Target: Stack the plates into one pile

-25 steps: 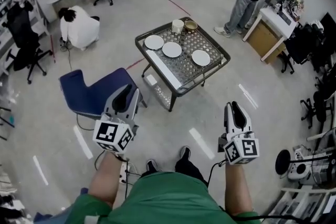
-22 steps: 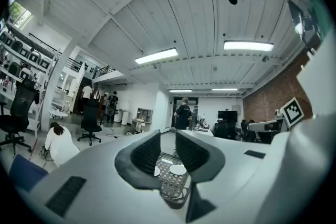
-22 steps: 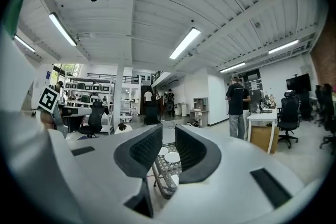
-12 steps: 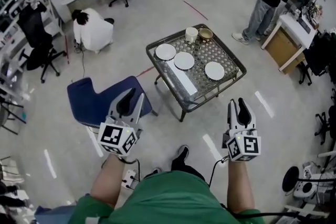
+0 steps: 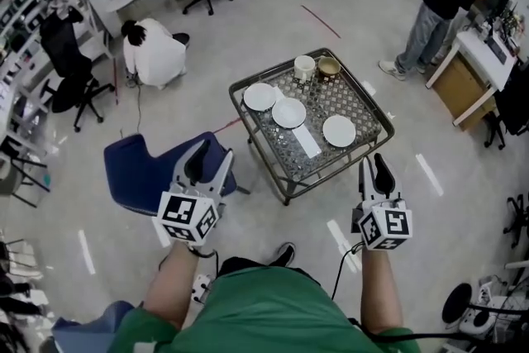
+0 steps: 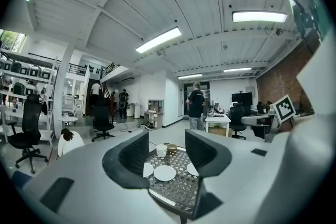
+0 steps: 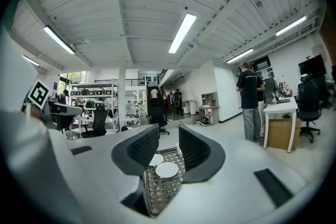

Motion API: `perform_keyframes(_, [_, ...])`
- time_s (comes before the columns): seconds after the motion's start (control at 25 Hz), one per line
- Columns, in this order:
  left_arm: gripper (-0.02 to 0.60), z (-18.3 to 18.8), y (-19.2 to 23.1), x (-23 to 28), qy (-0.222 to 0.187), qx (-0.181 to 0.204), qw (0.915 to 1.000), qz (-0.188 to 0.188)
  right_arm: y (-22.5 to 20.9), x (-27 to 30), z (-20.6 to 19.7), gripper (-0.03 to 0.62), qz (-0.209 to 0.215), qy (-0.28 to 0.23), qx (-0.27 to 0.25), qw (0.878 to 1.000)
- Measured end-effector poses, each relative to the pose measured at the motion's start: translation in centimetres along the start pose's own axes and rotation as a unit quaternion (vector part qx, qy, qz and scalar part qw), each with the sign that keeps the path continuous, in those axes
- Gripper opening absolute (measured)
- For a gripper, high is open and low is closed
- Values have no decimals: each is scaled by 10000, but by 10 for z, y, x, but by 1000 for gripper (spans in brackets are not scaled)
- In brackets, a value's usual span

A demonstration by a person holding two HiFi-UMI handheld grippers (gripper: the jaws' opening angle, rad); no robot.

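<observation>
Three white plates lie apart on the mesh-top table (image 5: 281,178): a left plate (image 5: 259,96), a middle plate (image 5: 289,112) and a right plate (image 5: 339,131). In the left gripper view they show between the jaws, middle plate (image 6: 165,172) in front. The right gripper view shows two plates (image 7: 167,169). My left gripper (image 5: 208,157) is held well short of the table over a blue chair, its jaws opening with nothing between them. Off the table's near right corner, my right gripper (image 5: 374,169) stands open and empty.
A white cup (image 5: 304,67) and a brown bowl (image 5: 329,66) stand at the table's far edge. A blue chair (image 5: 153,165) sits left of the table. A person in white (image 5: 153,54) crouches at the far left; another person (image 5: 442,0) stands by a desk (image 5: 471,70).
The table has come nearer in the head view as both grippers moved forward toward it. The left jaws stand wider apart than before.
</observation>
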State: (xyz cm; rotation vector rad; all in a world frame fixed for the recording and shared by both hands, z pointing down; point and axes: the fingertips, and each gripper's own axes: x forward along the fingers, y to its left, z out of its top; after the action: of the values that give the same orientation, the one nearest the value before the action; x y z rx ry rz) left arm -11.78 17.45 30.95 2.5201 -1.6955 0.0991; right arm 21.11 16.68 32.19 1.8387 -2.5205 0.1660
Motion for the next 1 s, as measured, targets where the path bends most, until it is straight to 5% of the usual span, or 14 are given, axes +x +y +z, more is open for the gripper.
perform_keyframes(0.48, [215, -28, 26, 73, 398, -438, 9982, -22, -37, 56, -44, 133, 14, 467, 784, 9958])
perform_keyframes(1.0, [215, -72, 126, 217, 884, -1478, 9837, -526, -57, 154, -63, 130, -880, 1028, 1118, 9845])
